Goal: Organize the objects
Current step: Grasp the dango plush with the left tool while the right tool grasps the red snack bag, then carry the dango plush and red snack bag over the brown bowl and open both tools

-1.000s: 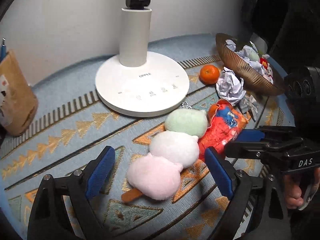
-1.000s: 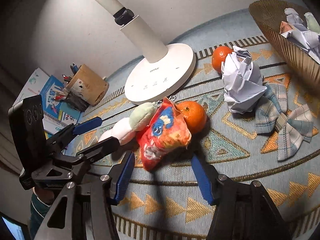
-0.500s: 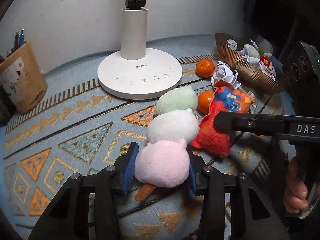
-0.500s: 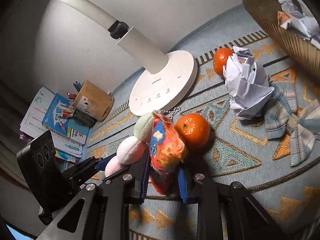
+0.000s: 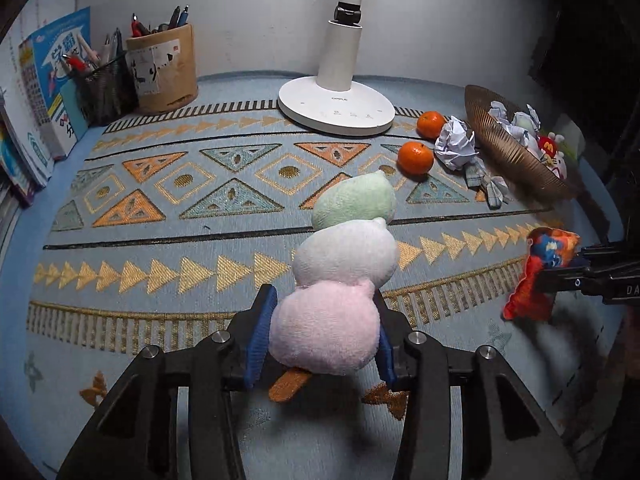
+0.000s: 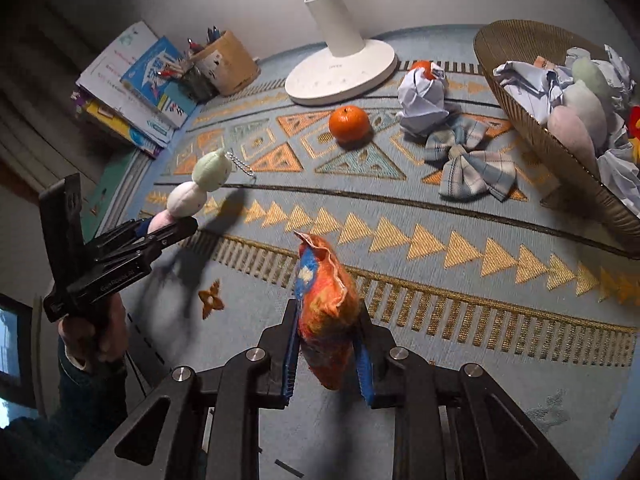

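Note:
My left gripper is shut on the pink end of a plush dango skewer with pink, white and green balls, held above the patterned mat; it also shows in the right wrist view. My right gripper is shut on an orange and blue plush snack bag, lifted off the mat; the bag also shows at the right of the left wrist view. A woven brown basket at the right holds crumpled paper and plush toys.
Two oranges, a crumpled paper ball and a plaid bow lie on the mat near the basket. A white lamp base stands at the back. Pen holders and books are at the left.
Both grippers closed on their items, then lifted them and pulled back from the lamp. The dango plush and the snack bag left the mat and moved apart.

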The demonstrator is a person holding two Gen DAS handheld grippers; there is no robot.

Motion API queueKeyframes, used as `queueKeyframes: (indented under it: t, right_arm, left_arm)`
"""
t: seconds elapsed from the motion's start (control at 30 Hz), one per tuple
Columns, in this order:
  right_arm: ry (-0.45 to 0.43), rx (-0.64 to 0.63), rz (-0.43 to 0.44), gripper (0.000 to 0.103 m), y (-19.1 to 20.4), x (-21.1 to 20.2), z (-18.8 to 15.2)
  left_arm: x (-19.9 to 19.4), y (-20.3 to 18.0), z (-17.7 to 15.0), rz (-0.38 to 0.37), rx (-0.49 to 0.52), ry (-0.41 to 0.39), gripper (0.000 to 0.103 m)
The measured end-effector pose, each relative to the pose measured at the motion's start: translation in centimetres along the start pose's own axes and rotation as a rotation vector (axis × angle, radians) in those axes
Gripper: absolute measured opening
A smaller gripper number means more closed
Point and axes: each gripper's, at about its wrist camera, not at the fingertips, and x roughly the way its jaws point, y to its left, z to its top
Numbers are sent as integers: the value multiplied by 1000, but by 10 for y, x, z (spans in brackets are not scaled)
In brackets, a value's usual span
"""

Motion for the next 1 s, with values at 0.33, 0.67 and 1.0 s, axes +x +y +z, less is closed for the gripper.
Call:
queueKeyframes:
  t: [0.33, 0.67, 1.0]
  right_arm:
    - [-165, 148, -92, 56, -20, 3, 8]
    - [-204, 47, -261, 60, 20, 19, -7]
    - [-258, -18, -401, 38, 33, 31, -8]
  left_arm:
    - [-9, -18, -21, -168, 4, -17, 83]
    - [17, -25, -5, -12, 25, 7, 83]
    - [23, -46, -12, 39, 109, -8, 47]
